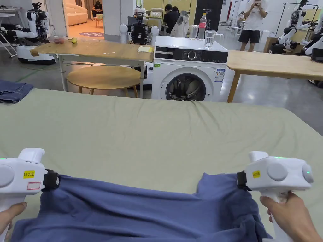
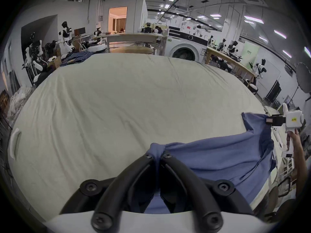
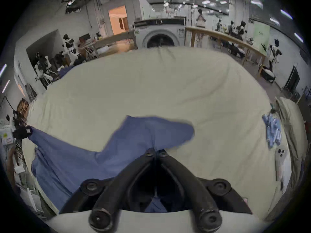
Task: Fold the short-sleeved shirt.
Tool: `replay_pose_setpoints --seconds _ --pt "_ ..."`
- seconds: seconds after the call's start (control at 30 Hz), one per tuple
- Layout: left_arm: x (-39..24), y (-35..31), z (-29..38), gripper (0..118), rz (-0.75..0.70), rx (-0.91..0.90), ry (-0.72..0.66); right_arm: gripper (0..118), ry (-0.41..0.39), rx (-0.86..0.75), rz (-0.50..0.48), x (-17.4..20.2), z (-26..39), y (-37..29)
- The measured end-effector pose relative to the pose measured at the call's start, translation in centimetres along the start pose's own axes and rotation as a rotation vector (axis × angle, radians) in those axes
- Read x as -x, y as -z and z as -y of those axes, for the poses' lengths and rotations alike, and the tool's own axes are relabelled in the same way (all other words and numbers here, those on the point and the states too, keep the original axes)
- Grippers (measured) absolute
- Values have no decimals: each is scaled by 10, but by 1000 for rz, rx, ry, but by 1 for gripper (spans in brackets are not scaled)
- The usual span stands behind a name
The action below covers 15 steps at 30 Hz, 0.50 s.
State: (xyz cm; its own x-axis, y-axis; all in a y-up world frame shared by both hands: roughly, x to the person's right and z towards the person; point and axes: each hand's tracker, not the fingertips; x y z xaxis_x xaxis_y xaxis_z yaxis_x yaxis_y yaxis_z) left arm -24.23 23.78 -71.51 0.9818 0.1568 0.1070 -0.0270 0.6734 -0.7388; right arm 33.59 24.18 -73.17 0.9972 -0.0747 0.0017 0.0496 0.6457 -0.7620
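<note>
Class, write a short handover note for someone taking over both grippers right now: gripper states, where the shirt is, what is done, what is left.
Left gripper: shut on a bunched edge of the blue shirt.
Right gripper: shut on the shirt's other side.
Shirt: stretched between both grippers at the near edge of the green-sheeted bed, sagging in the middle, partly resting on the sheet.
Done: both grips taken.
Left: lay it flat and smooth, then make every fold; none shows yet.
</note>
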Motion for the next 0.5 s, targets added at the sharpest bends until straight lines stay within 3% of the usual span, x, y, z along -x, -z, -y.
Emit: replay_pose_setpoints --seconds 0.27,0.5 --pt "10 -62 29 0 54 -89 -39 0 -24 -102 2 2 47 -93" --pt "10 -99 72 0 83 -76 -29 0 -48 -73 16 3 102 -135"
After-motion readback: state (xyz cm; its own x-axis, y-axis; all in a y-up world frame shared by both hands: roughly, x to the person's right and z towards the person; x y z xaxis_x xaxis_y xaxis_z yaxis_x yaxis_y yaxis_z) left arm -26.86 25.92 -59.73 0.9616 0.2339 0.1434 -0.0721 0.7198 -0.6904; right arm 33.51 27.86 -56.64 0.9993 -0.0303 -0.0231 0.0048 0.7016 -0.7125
